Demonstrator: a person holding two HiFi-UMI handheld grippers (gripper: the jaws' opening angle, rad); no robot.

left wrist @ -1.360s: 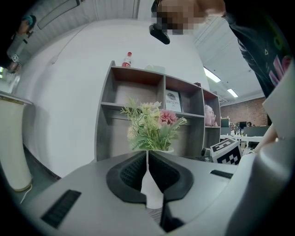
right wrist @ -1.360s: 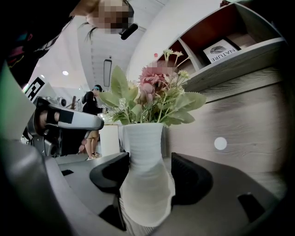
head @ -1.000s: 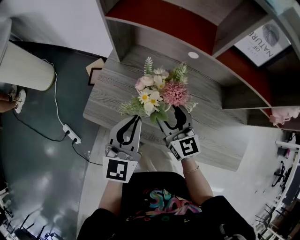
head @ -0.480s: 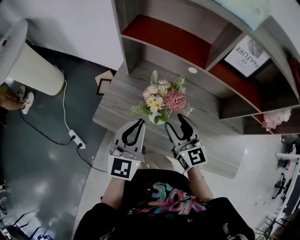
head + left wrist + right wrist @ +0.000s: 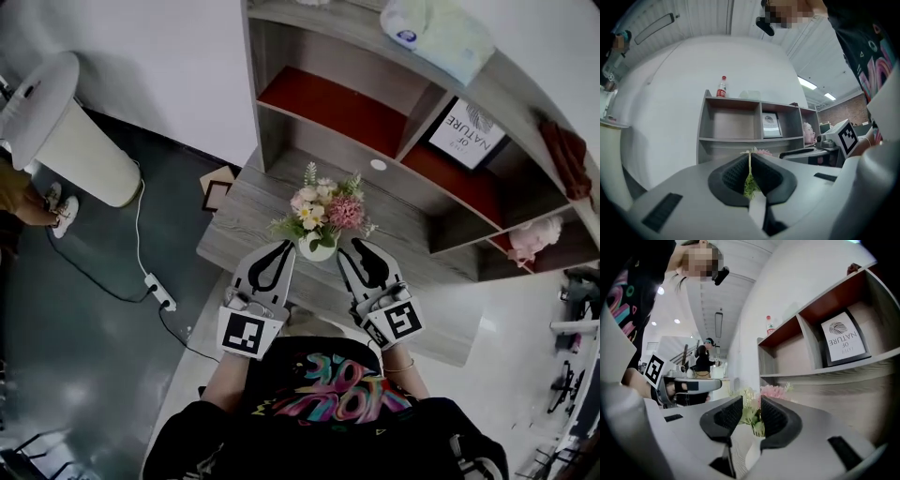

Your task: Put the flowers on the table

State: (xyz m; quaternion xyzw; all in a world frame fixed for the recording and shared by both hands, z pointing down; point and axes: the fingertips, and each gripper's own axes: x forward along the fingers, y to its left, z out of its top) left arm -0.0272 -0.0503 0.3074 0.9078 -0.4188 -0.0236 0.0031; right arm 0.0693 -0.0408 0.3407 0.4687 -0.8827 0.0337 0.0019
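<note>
The flowers (image 5: 323, 208) in their white vase (image 5: 317, 248) stand on the table (image 5: 242, 220) before the shelf unit (image 5: 328, 98). They look light, top-heavy and breakable, so grip the vase's body. The left gripper (image 5: 280, 249) is pinched together and empty. The right gripper (image 5: 360, 251) is narrow, its jaws just closing on nothing.

Pink-white flowers (image 5: 322, 211) stand upright in vase (image 5: 317, 249) on wooden table (image 5: 244, 221)

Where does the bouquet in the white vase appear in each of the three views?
Head view: bouquet at centre, on the grey table.
Left gripper view: bouquet low centre, mostly hidden.
Right gripper view: bouquet low centre.
Shared landmark: framed NATURE print on the shelf.
</note>
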